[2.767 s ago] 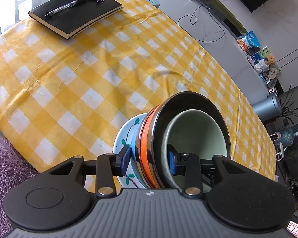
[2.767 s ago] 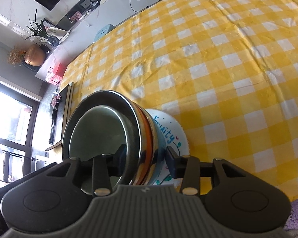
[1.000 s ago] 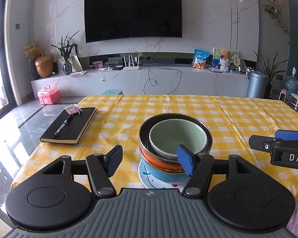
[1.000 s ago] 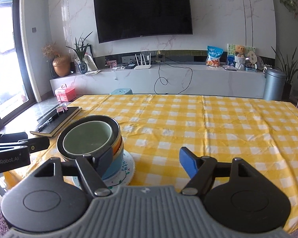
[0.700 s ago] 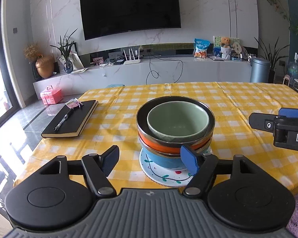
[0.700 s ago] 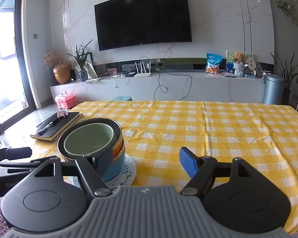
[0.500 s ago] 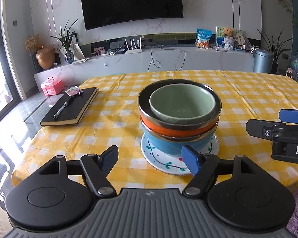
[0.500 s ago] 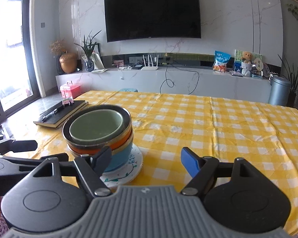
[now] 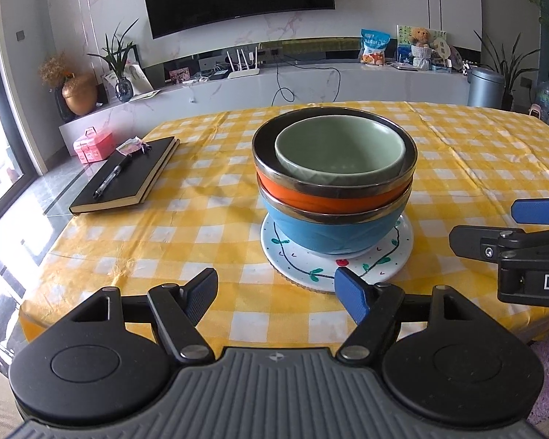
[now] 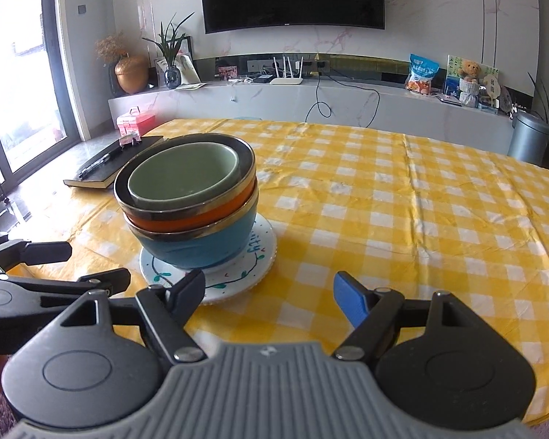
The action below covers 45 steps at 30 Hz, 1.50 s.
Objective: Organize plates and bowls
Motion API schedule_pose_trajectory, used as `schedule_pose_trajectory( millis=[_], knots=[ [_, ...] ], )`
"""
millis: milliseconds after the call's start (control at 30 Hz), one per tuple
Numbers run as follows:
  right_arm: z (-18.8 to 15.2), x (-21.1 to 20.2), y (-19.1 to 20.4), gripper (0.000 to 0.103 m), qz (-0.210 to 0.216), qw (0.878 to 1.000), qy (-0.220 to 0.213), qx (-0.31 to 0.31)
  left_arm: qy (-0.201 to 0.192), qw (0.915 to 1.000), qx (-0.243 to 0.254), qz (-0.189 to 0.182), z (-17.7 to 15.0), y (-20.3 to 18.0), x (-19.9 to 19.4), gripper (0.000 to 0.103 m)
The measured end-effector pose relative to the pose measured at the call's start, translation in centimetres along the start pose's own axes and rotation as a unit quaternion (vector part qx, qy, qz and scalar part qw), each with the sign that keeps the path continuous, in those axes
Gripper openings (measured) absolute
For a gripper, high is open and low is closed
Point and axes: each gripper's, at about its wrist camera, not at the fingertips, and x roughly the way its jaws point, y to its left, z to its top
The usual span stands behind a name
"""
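Note:
A stack stands upright on the yellow checked tablecloth (image 9: 208,226): a white painted plate (image 9: 311,267) at the bottom, a blue bowl (image 9: 333,232) on it, an orange metal-rimmed bowl (image 9: 311,197) in that, and a green bowl (image 9: 340,150) on top. My left gripper (image 9: 276,287) is open just in front of the plate, touching nothing. My right gripper (image 10: 271,289) is open too, with the plate (image 10: 252,263) and the blue bowl (image 10: 201,248) ahead of its left finger. Each gripper shows at the edge of the other's view.
A black notebook (image 9: 128,179) with a pen on it lies at the table's left side. The table's near edge runs just under both grippers. A pink box (image 9: 93,144) sits on the floor beyond, before a long TV console (image 9: 311,80).
Both grippers held the tilted stack by its rims; now it stands free on the table. Both grippers have opened, drawn back and sunk a little.

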Motion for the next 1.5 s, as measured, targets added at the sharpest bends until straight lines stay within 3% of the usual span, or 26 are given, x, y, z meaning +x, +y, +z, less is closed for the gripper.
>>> schedule_pose_trajectory(
  millis=[1500],
  knots=[
    [0.07, -0.65, 0.41, 0.079, 0.005, 1.0, -0.006, -0.007, 0.002, 1.0, -0.003, 0.0, -0.18, 0.1, -0.17, 0.086]
  ],
)
